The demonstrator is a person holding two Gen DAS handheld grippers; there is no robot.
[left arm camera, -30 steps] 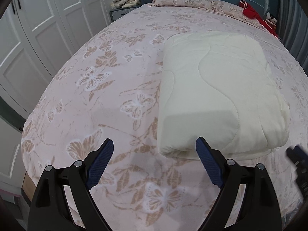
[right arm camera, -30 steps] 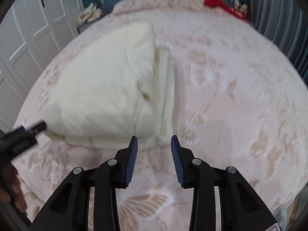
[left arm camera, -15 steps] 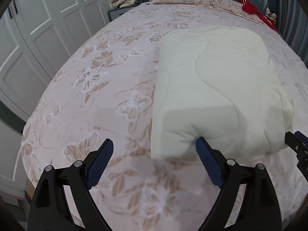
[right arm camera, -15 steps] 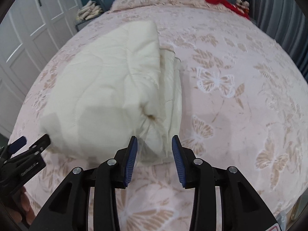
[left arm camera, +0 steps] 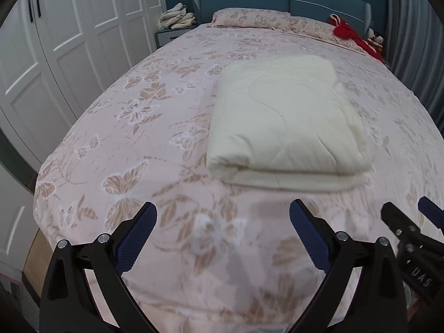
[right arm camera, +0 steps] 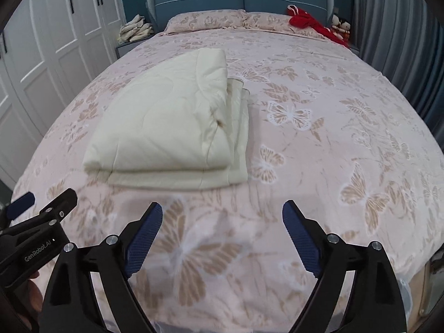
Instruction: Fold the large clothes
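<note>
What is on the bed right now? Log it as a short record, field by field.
item: cream quilted blanket, folded into a thick rectangle
surface: pink butterfly-print bedspread
left tongs: open, nothing between them, short of the blanket
right tongs: have just been opening, nothing between them, short of the blanket
far end: red cloth by the pillows
fold: looks finished

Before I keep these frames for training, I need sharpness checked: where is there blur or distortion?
Left wrist view: the near edge of the folded cream quilt and the bedspread in the foreground are smeared, and the fisheye bows the bed. Right wrist view: sharper, with slight softness on the near bedspread and the same bulging, dark corners.
</note>
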